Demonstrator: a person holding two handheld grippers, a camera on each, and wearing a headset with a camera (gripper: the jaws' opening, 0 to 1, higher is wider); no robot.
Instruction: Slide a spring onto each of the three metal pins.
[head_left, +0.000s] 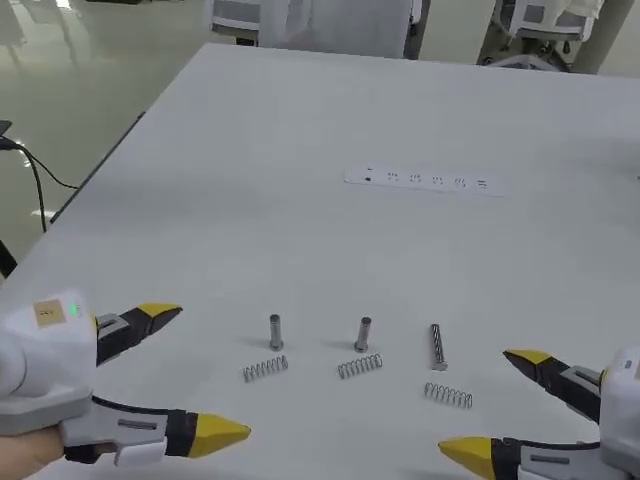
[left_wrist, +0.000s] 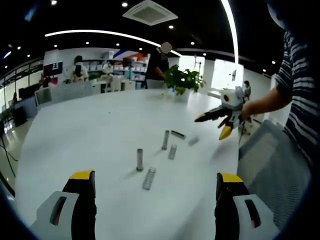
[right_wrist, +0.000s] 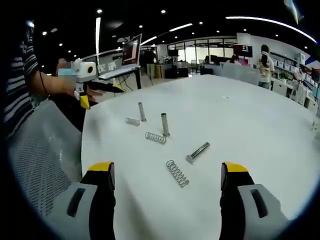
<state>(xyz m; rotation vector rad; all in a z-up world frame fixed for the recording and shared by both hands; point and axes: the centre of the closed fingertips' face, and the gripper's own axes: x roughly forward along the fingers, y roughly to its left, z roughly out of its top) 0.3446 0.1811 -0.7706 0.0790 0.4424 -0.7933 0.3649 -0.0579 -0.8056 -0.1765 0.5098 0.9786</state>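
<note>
The left gripper (head_left: 208, 372) and right gripper (head_left: 478, 402) are both open and hold nothing. One spring (head_left: 360, 366) lies on the table (head_left: 300, 200) just by each pin (head_left: 364, 334). Two stand; the right pin (head_left: 437, 346) lies flat. Pinch a spring softly near one end, then aim it straight.

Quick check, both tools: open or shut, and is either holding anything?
Left tool: open, holding nothing.
Right tool: open, holding nothing.

Probably an open-plan office; monitor (right_wrist: 131, 50), potted plant (left_wrist: 184, 80), ceiling vent (left_wrist: 149, 11).
</note>
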